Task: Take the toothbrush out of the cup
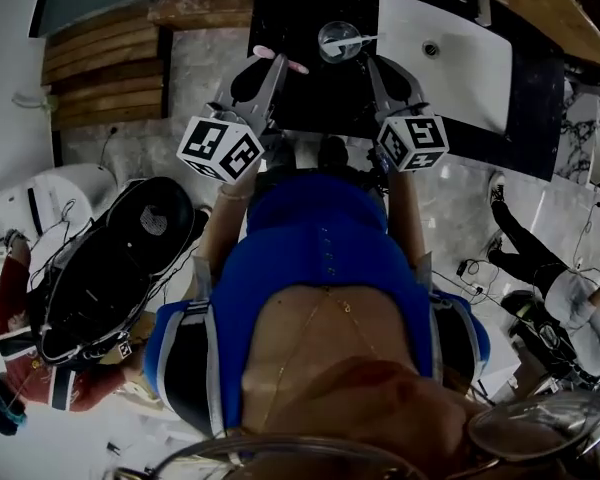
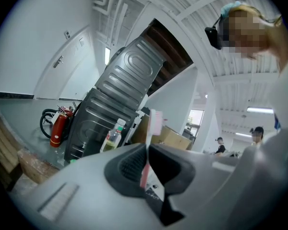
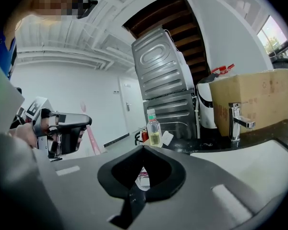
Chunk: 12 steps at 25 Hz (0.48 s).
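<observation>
My left gripper [image 1: 268,63] is shut on a pink toothbrush [image 1: 280,60], which stands upright between its pads [image 2: 156,121] and is held over the black counter [image 1: 310,98], to the left of the cup. The clear glass cup [image 1: 338,40] stands on the counter beside the sink, with a white stick-like thing [image 1: 366,38] across its rim. My right gripper [image 1: 372,64] is just right of the cup and a little nearer to me; its jaws [image 3: 143,148] meet with nothing visible between the tips. In the right gripper view the left gripper [image 3: 62,128] shows with the pink toothbrush [image 3: 92,140].
A white sink basin [image 1: 450,48] with a chrome faucet [image 3: 237,119] lies right of the cup. A small bottle [image 3: 153,128], a cardboard box [image 3: 252,99] and a metal appliance [image 3: 165,75] stand behind. A red fire extinguisher [image 2: 57,128] is on the floor.
</observation>
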### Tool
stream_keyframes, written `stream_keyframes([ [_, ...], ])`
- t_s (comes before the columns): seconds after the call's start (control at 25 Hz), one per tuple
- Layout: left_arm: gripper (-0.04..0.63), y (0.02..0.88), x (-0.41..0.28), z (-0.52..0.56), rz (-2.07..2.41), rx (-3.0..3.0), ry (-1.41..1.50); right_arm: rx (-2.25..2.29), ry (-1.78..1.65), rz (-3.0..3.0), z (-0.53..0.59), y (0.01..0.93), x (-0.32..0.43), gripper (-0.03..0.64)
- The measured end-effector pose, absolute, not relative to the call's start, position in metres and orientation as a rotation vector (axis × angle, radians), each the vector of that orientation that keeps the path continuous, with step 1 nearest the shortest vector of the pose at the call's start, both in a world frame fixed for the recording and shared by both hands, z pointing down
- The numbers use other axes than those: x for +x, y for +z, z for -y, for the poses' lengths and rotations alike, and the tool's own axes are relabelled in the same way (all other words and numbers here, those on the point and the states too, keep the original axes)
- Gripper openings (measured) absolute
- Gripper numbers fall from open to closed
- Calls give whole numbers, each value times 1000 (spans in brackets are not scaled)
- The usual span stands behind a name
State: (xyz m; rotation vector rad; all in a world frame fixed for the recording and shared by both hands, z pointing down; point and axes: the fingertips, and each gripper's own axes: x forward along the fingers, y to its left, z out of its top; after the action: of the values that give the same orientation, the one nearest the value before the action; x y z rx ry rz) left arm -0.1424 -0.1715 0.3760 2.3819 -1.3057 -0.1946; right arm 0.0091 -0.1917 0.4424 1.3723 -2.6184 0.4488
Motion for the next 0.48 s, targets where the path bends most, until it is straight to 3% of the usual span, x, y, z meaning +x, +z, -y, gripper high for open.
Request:
stream_keyframes([
  [0.24,15,391,-142,163,1291,2347,-182,1377,531,2597,203,463,8,29],
  [0.48,15,401,-139,155,1289,2311,-171,1383,635,2613,222,475,5,122],
])
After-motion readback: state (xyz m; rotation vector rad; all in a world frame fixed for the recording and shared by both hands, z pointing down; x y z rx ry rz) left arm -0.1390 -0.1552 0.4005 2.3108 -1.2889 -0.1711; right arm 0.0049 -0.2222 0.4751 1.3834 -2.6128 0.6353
